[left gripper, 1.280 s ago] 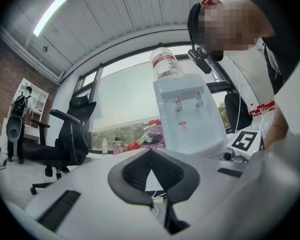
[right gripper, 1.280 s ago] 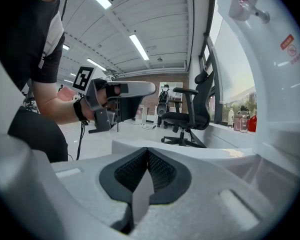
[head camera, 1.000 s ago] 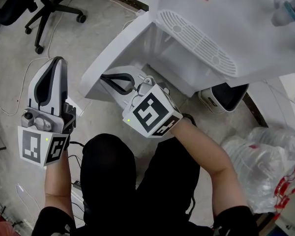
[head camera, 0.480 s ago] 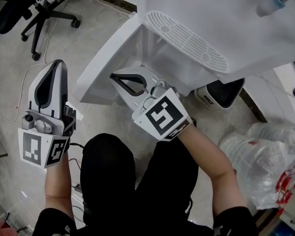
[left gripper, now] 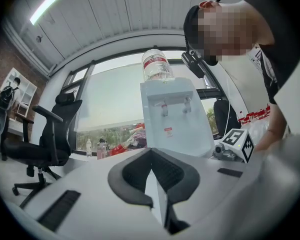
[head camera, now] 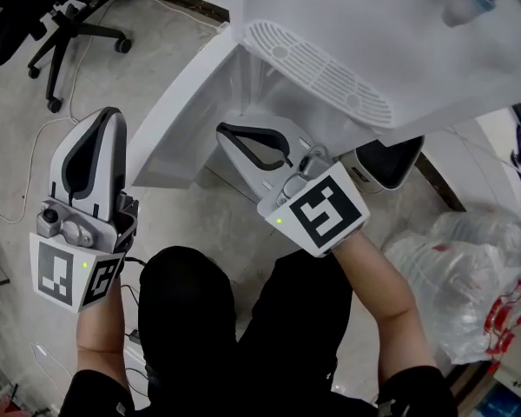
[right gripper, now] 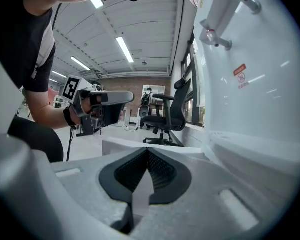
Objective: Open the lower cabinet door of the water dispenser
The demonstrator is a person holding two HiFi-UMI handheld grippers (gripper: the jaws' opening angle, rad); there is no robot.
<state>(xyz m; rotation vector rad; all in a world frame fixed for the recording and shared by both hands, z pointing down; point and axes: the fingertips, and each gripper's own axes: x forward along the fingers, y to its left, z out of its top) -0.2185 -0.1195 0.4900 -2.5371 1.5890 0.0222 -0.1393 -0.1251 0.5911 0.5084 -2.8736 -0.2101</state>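
The white water dispenser (head camera: 399,42) fills the top right of the head view, with its drip grille (head camera: 317,72) above the lower cabinet. The lower cabinet door (head camera: 178,111) stands swung out to the left. My right gripper (head camera: 221,130) is shut and empty, its tips in front of the cabinet opening, just right of the door and apart from it. Out to the left, outside the door, my left gripper (head camera: 111,111) is also shut with nothing held. The left gripper view shows the dispenser (left gripper: 172,119) front-on beyond the shut jaws (left gripper: 151,150). The right gripper view looks past its jaws (right gripper: 147,151) at the door's edge (right gripper: 140,145).
A black office chair (head camera: 61,24) stands on the floor at the upper left. At the lower right lies a clear plastic bag (head camera: 469,276). A small white and black bin (head camera: 386,159) sits beside the dispenser's base. The person's knees are directly below the grippers.
The right gripper has drawn rightward away from the door's inner face, staying shut. The left gripper has shifted slightly. The door stays open.
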